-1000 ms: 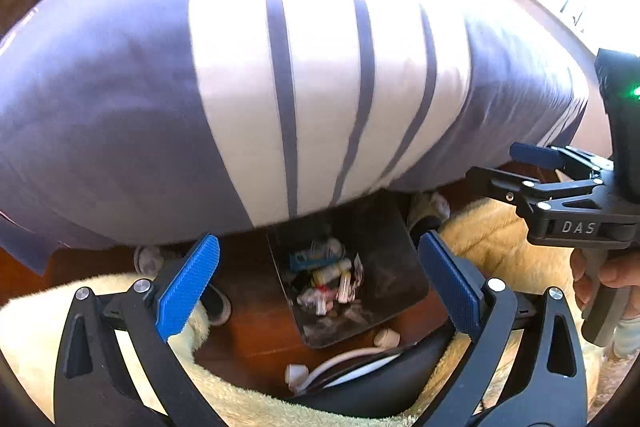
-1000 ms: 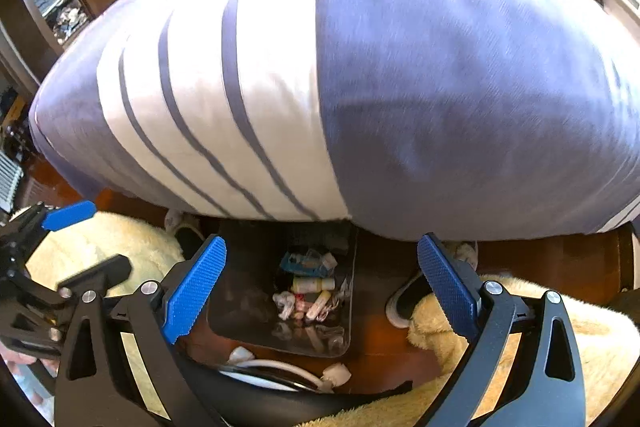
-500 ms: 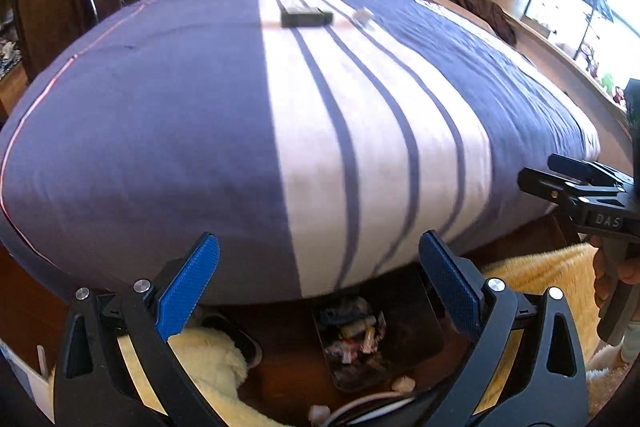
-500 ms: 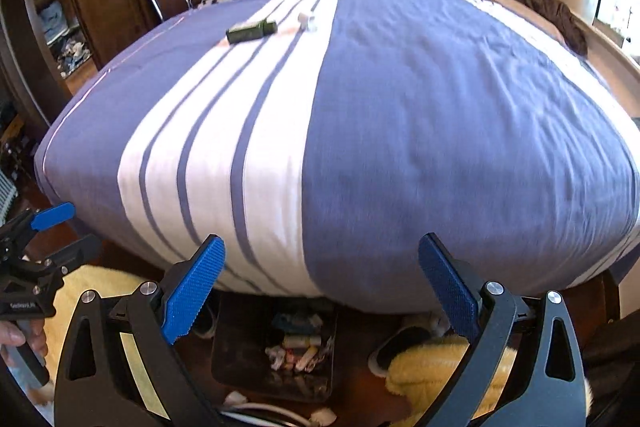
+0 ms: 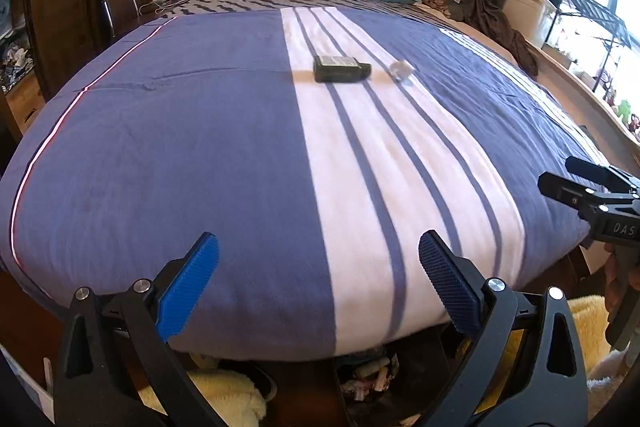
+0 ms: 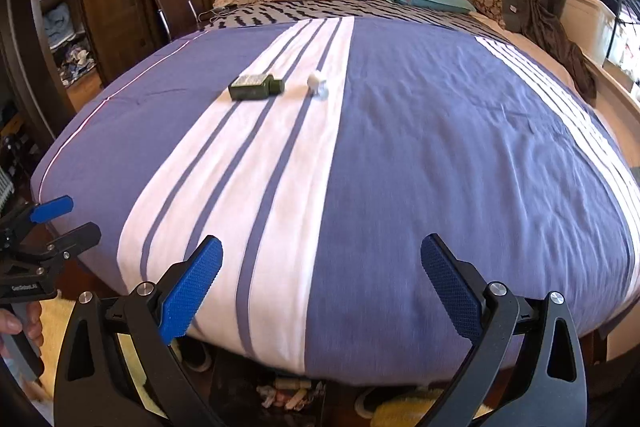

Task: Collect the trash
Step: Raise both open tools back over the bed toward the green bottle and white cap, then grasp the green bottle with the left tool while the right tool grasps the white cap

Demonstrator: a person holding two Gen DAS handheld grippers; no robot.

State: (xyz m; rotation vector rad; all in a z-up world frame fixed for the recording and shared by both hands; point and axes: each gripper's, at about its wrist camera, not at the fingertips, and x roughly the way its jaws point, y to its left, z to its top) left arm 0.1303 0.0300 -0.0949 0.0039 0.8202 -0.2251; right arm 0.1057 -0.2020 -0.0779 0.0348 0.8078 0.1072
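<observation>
Bedroom, striped bedspread [image 5: 240, 147]: far off, dark bottle [image 5: 340, 68] beside crumpled paper [image 5: 401, 70]. Your left gripper [image 5: 319, 279] and right gripper [image 6: 321, 277] gape empty; overreaching risks nudging the paper away.

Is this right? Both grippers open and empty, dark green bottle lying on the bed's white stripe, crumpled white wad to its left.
Not quite. The crumpled white wad lies to the right of the dark green bottle, on its cap side; both wrist views show this. The rest holds: left gripper and right gripper are open and empty.
</observation>
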